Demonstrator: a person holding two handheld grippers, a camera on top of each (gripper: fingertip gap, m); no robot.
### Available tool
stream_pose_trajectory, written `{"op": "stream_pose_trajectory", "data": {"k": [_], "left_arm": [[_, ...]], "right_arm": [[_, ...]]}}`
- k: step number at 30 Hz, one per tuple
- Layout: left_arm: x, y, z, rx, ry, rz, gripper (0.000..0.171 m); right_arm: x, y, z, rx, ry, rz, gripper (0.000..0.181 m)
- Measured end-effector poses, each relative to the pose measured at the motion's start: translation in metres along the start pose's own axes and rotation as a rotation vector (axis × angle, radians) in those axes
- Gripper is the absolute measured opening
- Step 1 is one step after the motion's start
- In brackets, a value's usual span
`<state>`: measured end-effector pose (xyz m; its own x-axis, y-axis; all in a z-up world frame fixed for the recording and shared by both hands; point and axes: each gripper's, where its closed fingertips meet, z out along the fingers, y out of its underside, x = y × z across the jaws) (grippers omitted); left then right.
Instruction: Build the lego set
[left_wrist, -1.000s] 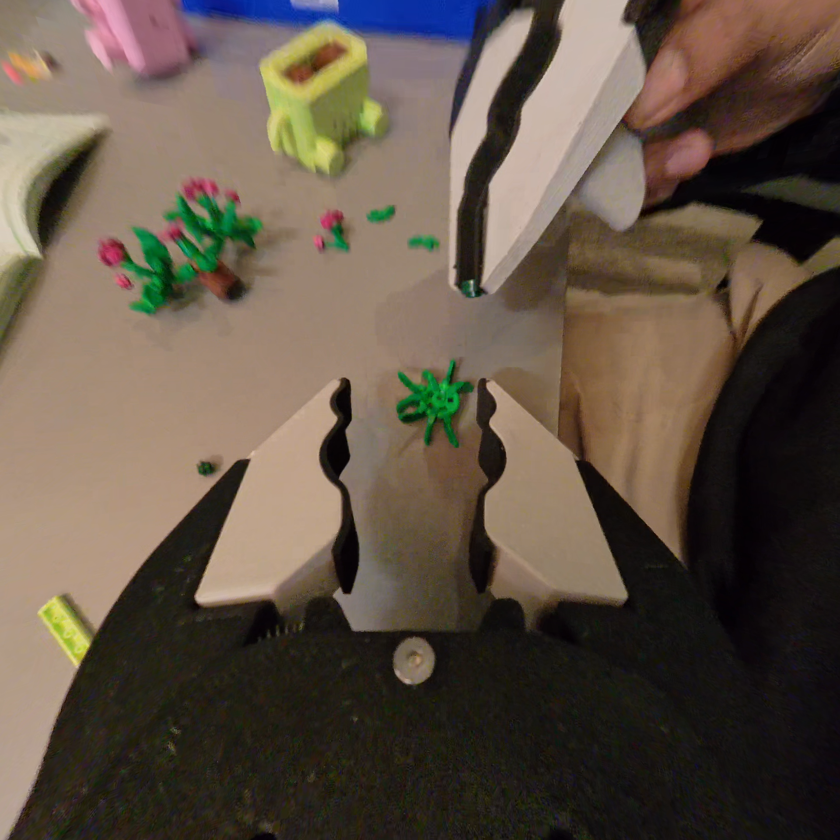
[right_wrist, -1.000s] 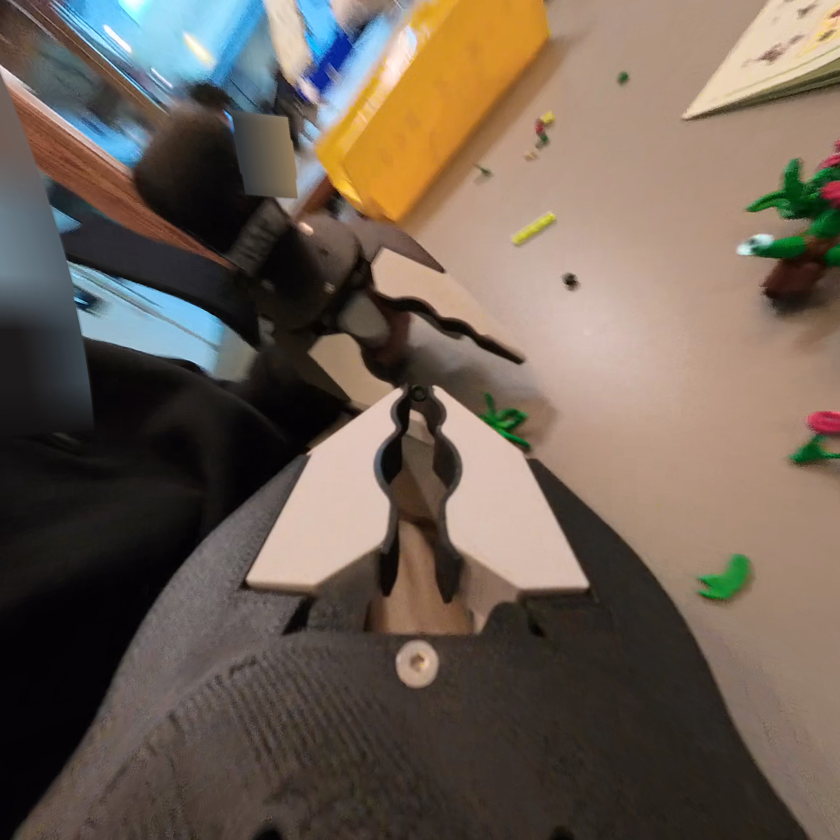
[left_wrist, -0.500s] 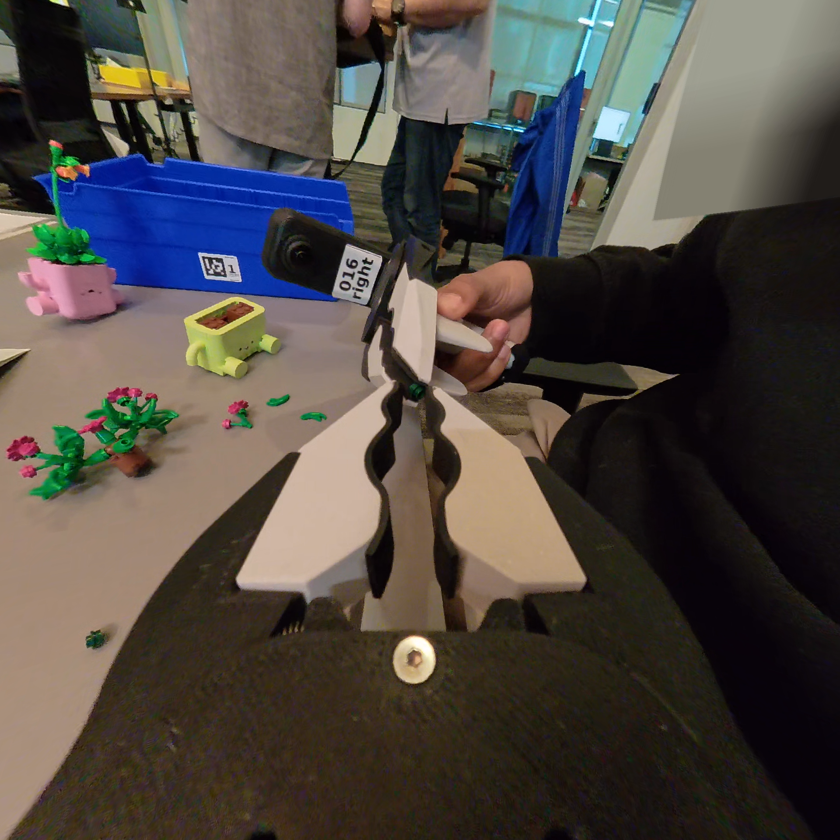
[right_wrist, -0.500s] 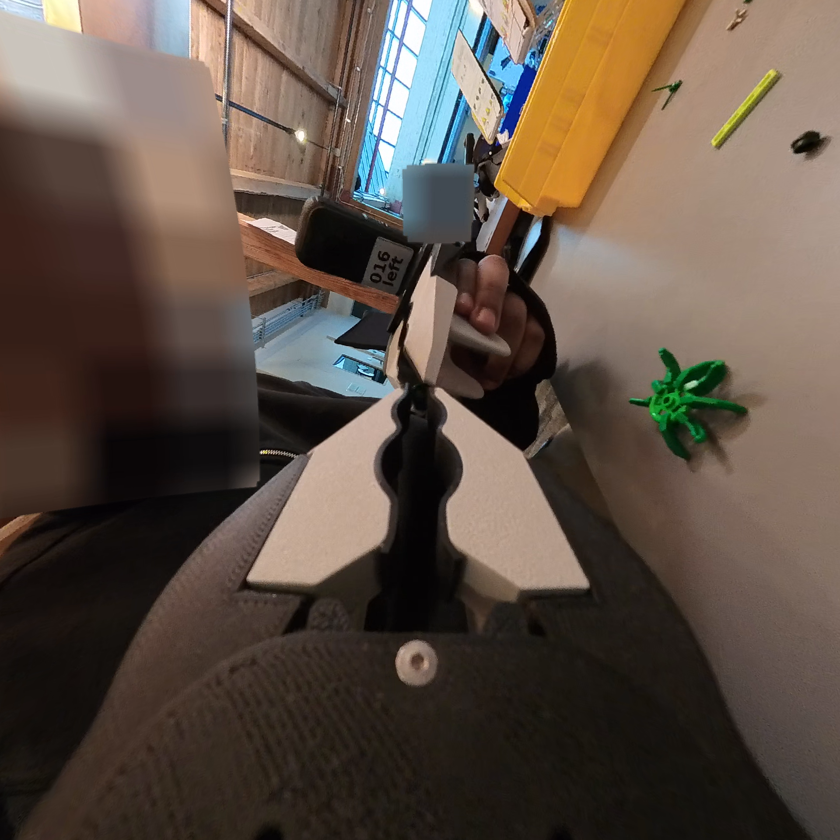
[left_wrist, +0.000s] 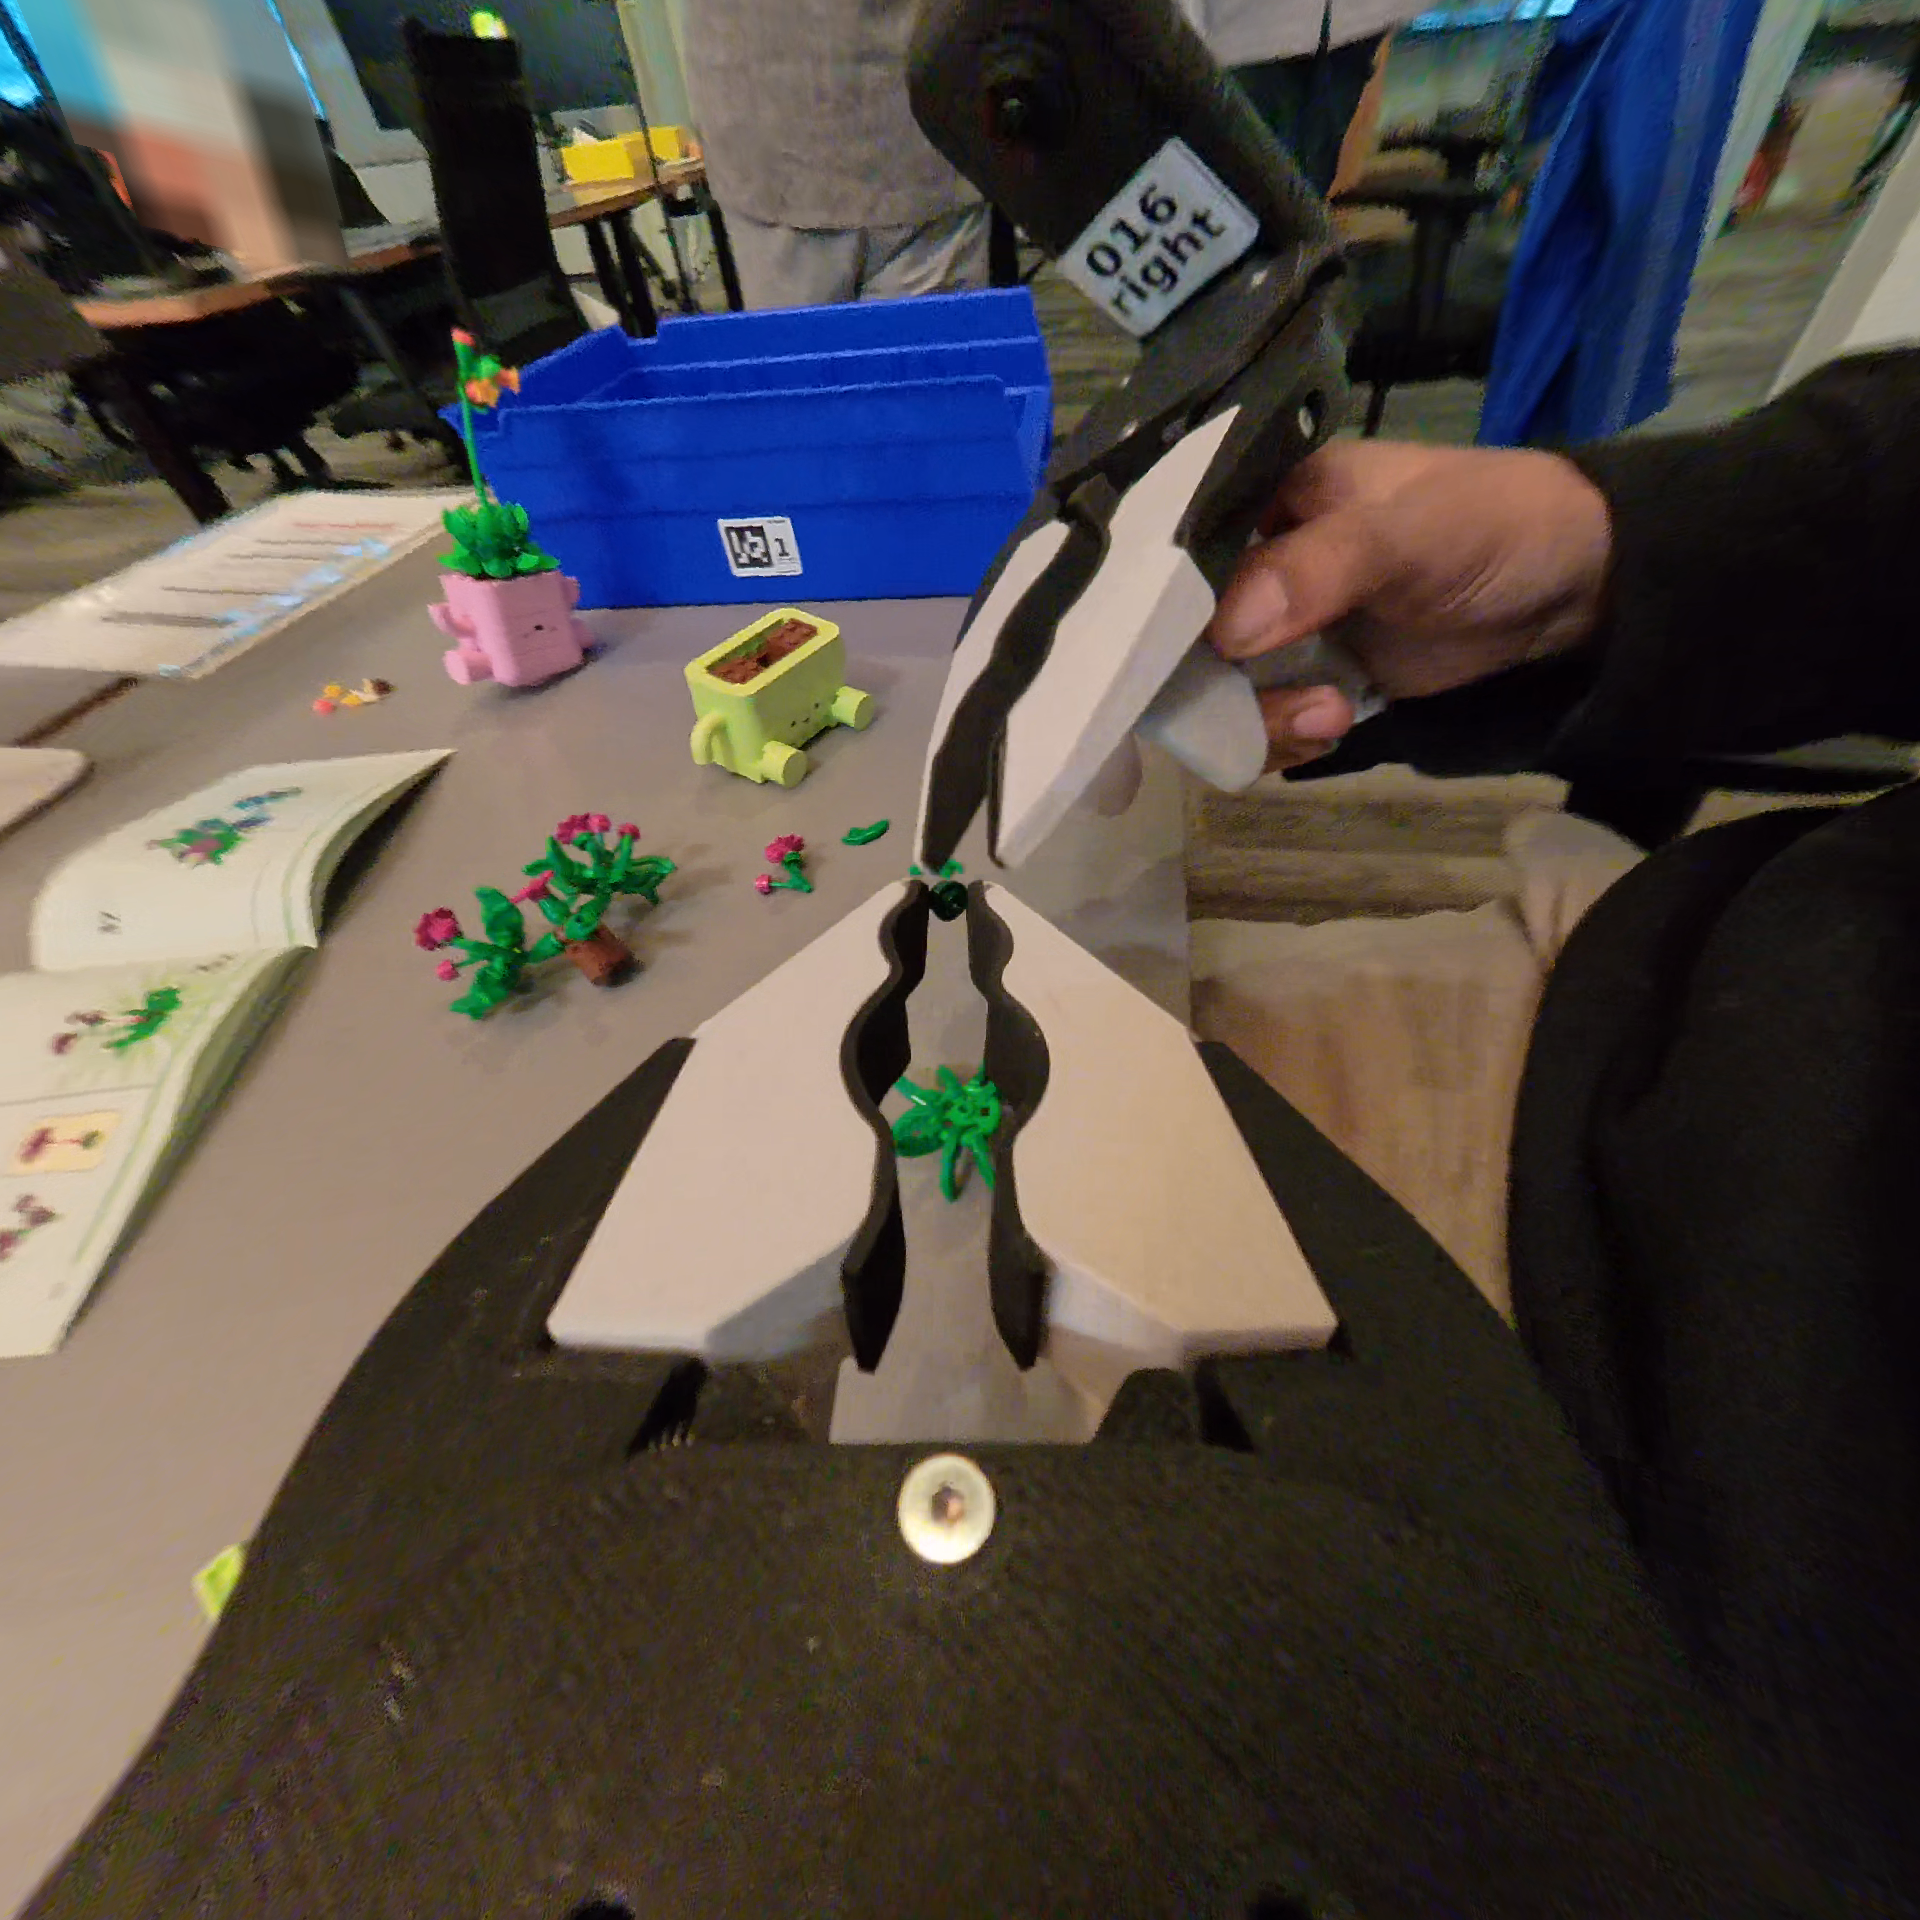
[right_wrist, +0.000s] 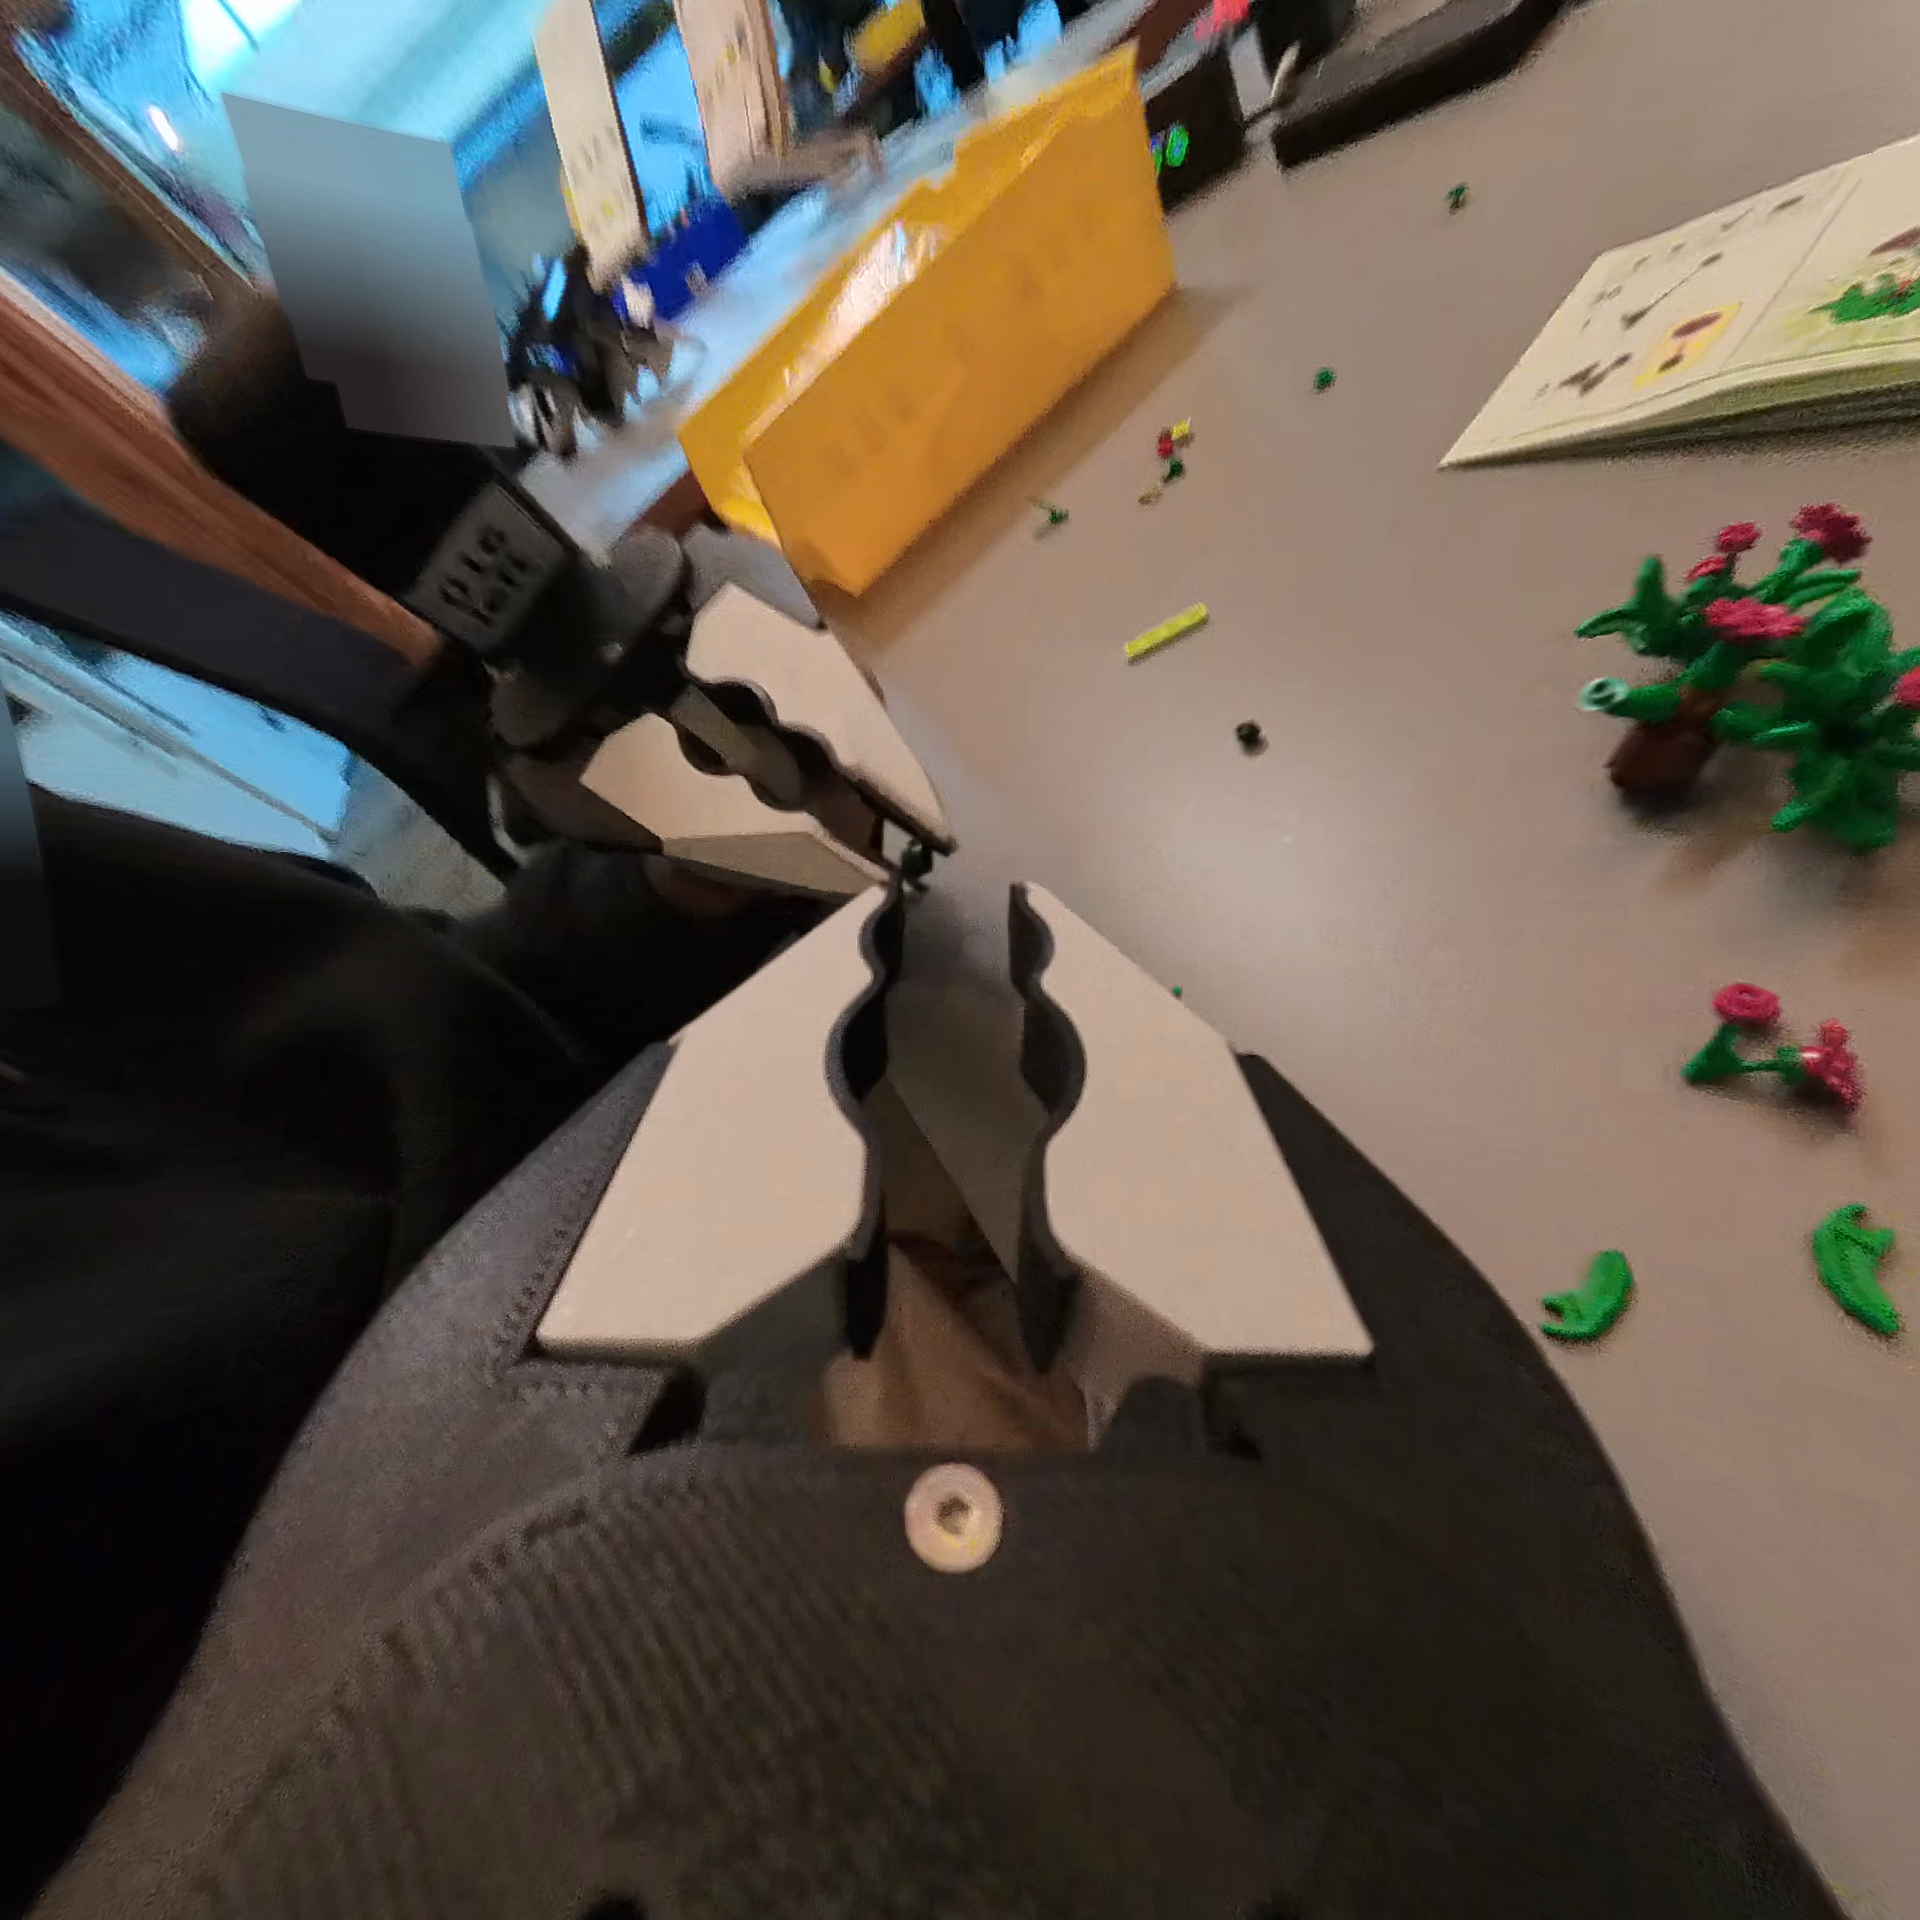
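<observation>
My left gripper (left_wrist: 948, 896) is shut on a small dark green round piece (left_wrist: 948, 900), pinched at the very fingertips above the table's near edge. The right wrist view shows the same piece (right_wrist: 914, 860) between the left gripper's tips (right_wrist: 920, 847). My right gripper (right_wrist: 956, 899) is open and holds nothing; in the left wrist view it (left_wrist: 971, 860) points down just above the piece. A bright green spiky leaf piece (left_wrist: 951, 1122) lies on the grey table (left_wrist: 364, 1143), seen through the left gripper's gap.
A flowering plant build (left_wrist: 551, 914), a loose flower sprig (left_wrist: 784, 862), a lime pot (left_wrist: 774, 707), a pink pot (left_wrist: 509, 634) and a blue bin (left_wrist: 779, 457) stand farther back. An open booklet (left_wrist: 156, 935) lies left. A yellow bin (right_wrist: 935, 343) and loose green leaves (right_wrist: 1590, 1294) show on the right.
My left gripper rose from over the spiky leaf piece and shut on the small dark green piece that the right gripper held. The right gripper has then opened and let it go.
</observation>
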<state>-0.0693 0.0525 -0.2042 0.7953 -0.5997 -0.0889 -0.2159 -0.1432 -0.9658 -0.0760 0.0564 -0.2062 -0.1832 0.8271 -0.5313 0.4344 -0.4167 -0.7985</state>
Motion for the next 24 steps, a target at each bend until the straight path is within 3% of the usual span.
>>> {"op": "stream_pose_trajectory", "data": {"k": [4,9,15,24], "left_arm": [[0.003,0.003,0.003,-0.036,-0.04,0.104,0.003],[0.01,0.003,0.003,-0.021,0.04,0.033,0.003],[0.016,0.008,0.01,-0.06,0.04,0.082,0.003],[0.015,0.007,0.01,-0.045,0.062,0.023,0.003]], "right_arm": [[-0.008,0.009,0.006,-0.045,-0.048,0.015,0.014],[-0.011,0.002,0.0,0.059,-0.148,0.136,0.014],[-0.006,0.012,0.001,0.002,-0.128,0.139,0.007],[0.0,0.018,0.002,-0.016,-0.117,0.185,0.0]]}}
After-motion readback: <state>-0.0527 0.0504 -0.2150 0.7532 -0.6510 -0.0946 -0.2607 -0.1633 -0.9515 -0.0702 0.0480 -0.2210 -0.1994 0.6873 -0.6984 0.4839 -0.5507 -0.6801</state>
